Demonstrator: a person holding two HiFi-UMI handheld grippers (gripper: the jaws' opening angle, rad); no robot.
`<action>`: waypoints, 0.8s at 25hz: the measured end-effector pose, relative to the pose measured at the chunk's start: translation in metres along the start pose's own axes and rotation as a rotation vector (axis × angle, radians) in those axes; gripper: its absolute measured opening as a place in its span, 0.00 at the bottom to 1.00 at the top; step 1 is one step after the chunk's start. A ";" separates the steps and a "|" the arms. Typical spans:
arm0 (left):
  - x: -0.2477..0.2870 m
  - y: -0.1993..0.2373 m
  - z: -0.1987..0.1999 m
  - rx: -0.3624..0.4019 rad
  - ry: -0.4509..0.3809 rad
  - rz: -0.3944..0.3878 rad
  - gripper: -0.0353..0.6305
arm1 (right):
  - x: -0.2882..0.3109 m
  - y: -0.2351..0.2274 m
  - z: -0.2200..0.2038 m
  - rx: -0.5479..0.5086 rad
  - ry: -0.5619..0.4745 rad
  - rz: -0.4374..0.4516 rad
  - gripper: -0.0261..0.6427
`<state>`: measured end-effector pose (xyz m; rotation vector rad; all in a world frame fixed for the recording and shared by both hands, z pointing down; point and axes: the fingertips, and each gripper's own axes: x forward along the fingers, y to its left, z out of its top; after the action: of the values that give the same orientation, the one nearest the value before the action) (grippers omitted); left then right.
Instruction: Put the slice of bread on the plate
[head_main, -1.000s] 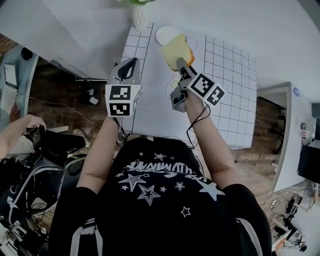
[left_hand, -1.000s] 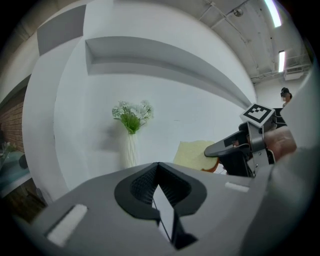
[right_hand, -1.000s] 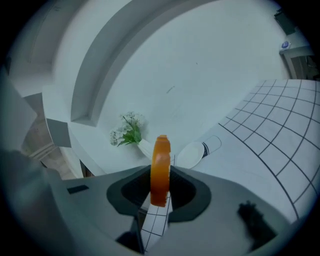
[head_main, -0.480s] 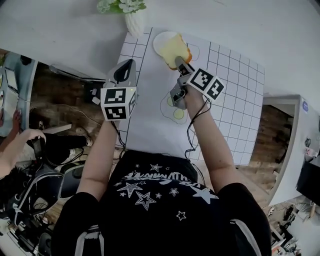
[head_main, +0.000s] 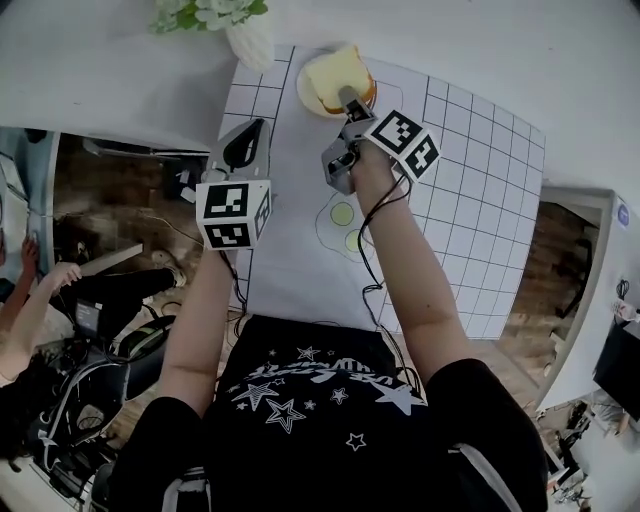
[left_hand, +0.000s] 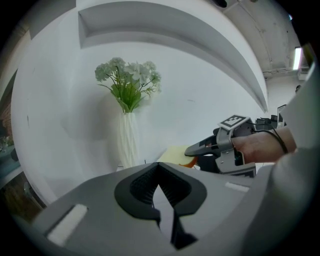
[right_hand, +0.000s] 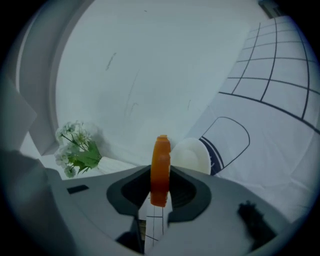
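In the head view a slice of bread (head_main: 333, 75) with an orange-brown crust hangs over the white plate (head_main: 302, 97) at the mat's far end, covering most of it. My right gripper (head_main: 347, 97) is shut on the slice's near edge. The right gripper view shows the bread (right_hand: 161, 165) edge-on between the jaws of that gripper (right_hand: 160, 189), with the plate (right_hand: 192, 156) just beyond. My left gripper (head_main: 255, 128) hovers at the mat's left edge, jaws together and holding nothing. From the left gripper (left_hand: 159, 169) view, the bread (left_hand: 175, 154) and the right gripper (left_hand: 200, 148) lie ahead to the right.
A white vase (head_main: 250, 45) of pale flowers stands just left of the plate, close to the left gripper's path. The white mat (head_main: 470, 200) carries a grid and drawn outlines, one a fried-egg shape (head_main: 342, 222). The table drops off on the left, with clutter below.
My right gripper has carried the bread away from me and lower, from short of the plate to over it. The left gripper has also moved forward along the mat's left edge.
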<state>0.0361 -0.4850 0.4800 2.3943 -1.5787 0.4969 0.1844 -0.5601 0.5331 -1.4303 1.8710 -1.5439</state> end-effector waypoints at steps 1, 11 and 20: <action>0.002 -0.002 -0.001 0.000 0.002 -0.002 0.07 | 0.004 -0.003 -0.001 0.021 -0.002 -0.007 0.18; 0.006 -0.008 -0.009 -0.017 0.017 -0.010 0.07 | 0.009 -0.031 -0.013 0.127 -0.006 -0.093 0.20; 0.000 -0.003 -0.011 -0.034 0.022 -0.006 0.07 | 0.006 -0.038 -0.027 0.116 0.040 -0.161 0.25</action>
<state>0.0377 -0.4801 0.4899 2.3601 -1.5573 0.4896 0.1802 -0.5470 0.5781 -1.5399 1.6927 -1.7369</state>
